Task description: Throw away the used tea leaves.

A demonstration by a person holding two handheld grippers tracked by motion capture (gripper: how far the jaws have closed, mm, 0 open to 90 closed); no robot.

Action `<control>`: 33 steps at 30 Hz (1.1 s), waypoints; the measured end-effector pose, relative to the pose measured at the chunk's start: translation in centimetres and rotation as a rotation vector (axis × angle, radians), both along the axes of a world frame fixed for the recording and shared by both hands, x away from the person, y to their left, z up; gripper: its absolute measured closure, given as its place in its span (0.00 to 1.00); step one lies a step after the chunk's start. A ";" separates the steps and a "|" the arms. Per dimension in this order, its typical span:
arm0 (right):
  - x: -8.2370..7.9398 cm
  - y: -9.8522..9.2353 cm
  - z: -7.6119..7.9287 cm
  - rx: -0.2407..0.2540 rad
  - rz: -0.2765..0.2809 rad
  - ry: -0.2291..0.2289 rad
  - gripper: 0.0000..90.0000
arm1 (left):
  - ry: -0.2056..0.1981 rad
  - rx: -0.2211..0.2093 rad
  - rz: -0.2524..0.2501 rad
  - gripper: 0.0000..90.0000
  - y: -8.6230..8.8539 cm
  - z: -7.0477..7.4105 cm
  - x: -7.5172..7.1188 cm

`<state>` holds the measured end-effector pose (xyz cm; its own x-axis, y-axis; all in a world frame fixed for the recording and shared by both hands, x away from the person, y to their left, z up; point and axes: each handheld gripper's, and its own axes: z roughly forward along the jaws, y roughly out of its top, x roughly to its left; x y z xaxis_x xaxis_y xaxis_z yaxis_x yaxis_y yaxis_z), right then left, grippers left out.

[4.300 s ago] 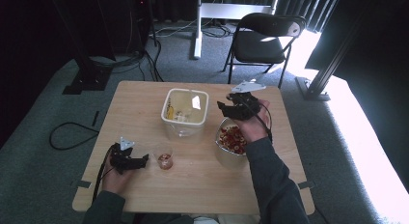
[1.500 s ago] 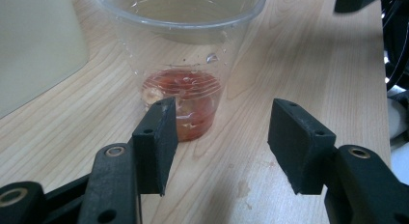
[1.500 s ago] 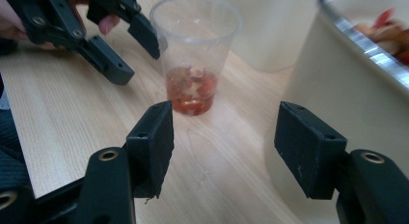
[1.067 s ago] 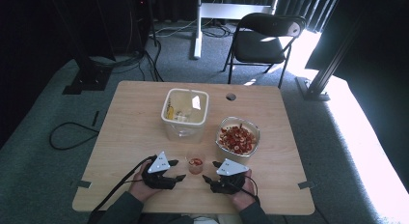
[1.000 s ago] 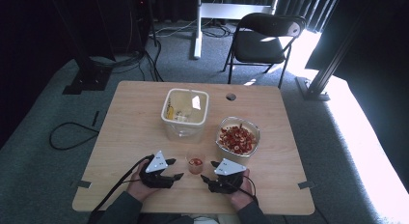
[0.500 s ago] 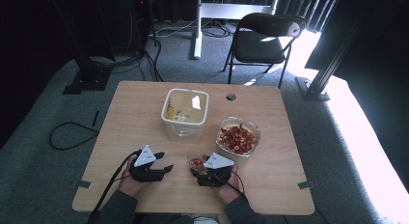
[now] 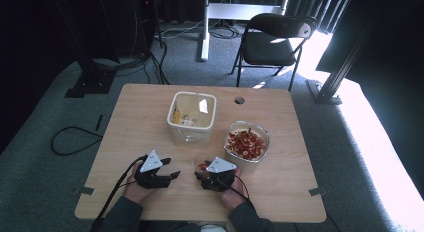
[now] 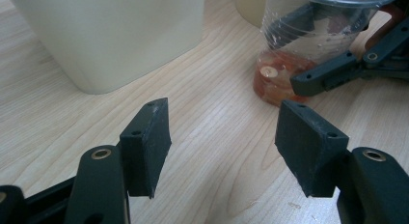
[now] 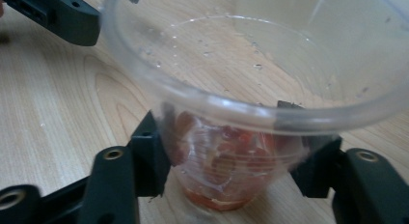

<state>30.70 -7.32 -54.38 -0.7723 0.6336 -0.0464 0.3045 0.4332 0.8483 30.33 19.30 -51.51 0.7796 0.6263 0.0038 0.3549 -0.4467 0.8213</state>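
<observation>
A clear plastic cup (image 7: 201,165) with red pieces at its bottom stands on the wooden table (image 7: 150,117) near the front edge. In the right gripper view the cup (image 9: 251,64) sits between the black jaws of my right gripper (image 9: 226,151), which have just been closing; both pads press its lower wall. My right gripper (image 7: 204,173) reaches it from the right. To the cup's left, my left gripper (image 7: 170,168) stands open and empty. Its jaws (image 8: 224,137) point toward the cup (image 8: 308,35), a short way off.
A cream square container (image 7: 192,117) stands behind the cup, mid-table. To its right is a glass bowl (image 7: 246,142) of red pieces. A round hole (image 7: 239,100) sits at the table's far side. Beyond the table is a black chair (image 7: 275,42).
My right gripper has slid left from beside the cup to around it, and its jaws have drawn in on it. The left gripper has shifted slightly left. The cup has stayed put.
</observation>
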 end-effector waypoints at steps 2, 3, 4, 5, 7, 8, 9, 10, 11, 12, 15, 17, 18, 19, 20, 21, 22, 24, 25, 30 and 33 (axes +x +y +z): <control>-0.1 -0.1 0.1 -0.003 -0.003 -0.002 0.48 | 0.000 0.002 0.000 0.42 0.0 0.0 0.0; -0.2 -0.3 0.2 0.004 -0.008 -0.006 0.49 | 0.001 0.002 0.000 0.42 0.0 0.0 0.1; -0.3 -0.4 0.4 0.012 -0.008 -0.009 0.49 | 0.000 0.003 0.001 0.42 0.0 0.0 0.1; -0.4 -0.6 0.6 0.018 -0.011 -0.013 0.49 | 0.001 0.003 0.002 0.42 0.0 -0.1 0.1; -0.6 -0.8 0.9 0.022 -0.015 -0.019 0.49 | 0.001 0.002 0.003 0.42 0.1 -0.1 0.1; -0.8 -1.0 1.2 0.024 -0.016 -0.023 0.49 | 0.002 0.002 0.005 0.42 0.1 -0.1 0.1; -1.3 -1.6 2.1 0.034 -0.020 -0.034 0.48 | 0.001 0.003 0.005 0.42 0.1 -0.1 0.2; -1.3 -1.6 2.1 0.034 -0.020 -0.034 0.48 | 0.001 0.003 0.005 0.42 0.1 -0.1 0.2; -1.5 -1.9 2.5 0.035 -0.020 -0.037 0.48 | 0.001 0.003 0.005 0.42 0.1 -0.1 0.2; -2.0 -2.4 3.2 0.037 -0.013 -0.040 0.48 | 0.001 0.004 0.006 0.42 0.1 -0.1 0.2; -2.7 -3.1 4.4 0.034 -0.013 -0.057 0.48 | 0.005 0.007 0.010 0.42 0.1 -0.1 0.2; -3.1 -3.7 5.4 0.034 -0.013 -0.067 0.48 | 0.006 0.009 0.014 0.42 0.2 -0.2 0.3; -3.3 -4.0 5.8 0.035 -0.013 -0.070 0.48 | 0.006 0.013 0.015 0.42 0.2 -0.2 0.3; -3.4 -4.3 6.3 0.038 -0.015 -0.069 0.48 | 0.007 0.013 0.016 0.42 0.2 -0.2 0.4; -3.5 -4.7 7.0 0.041 -0.020 -0.071 0.48 | 0.007 0.013 0.018 0.42 0.3 -0.2 0.4; -3.5 -5.0 7.4 0.041 -0.022 -0.074 0.48 | 0.008 0.014 0.025 0.42 0.3 -0.2 0.4; -3.6 -5.3 7.9 0.041 -0.029 -0.083 0.48 | 0.009 0.017 0.028 0.42 0.3 -0.3 0.5; -3.6 -5.9 9.0 0.043 -0.041 -0.094 0.48 | 0.013 0.023 0.034 0.42 0.4 -0.3 0.5; -3.6 -6.3 9.5 0.038 -0.050 -0.102 0.48 | 0.017 0.024 0.038 0.42 0.5 -0.4 0.6; -3.3 -8.1 11.7 0.035 -0.083 -0.138 0.48 | 0.019 0.032 0.056 0.42 0.8 -0.4 0.8; -3.1 -9.2 12.7 0.028 -0.116 -0.158 0.48 | 0.026 0.046 0.071 0.42 1.1 -0.5 1.0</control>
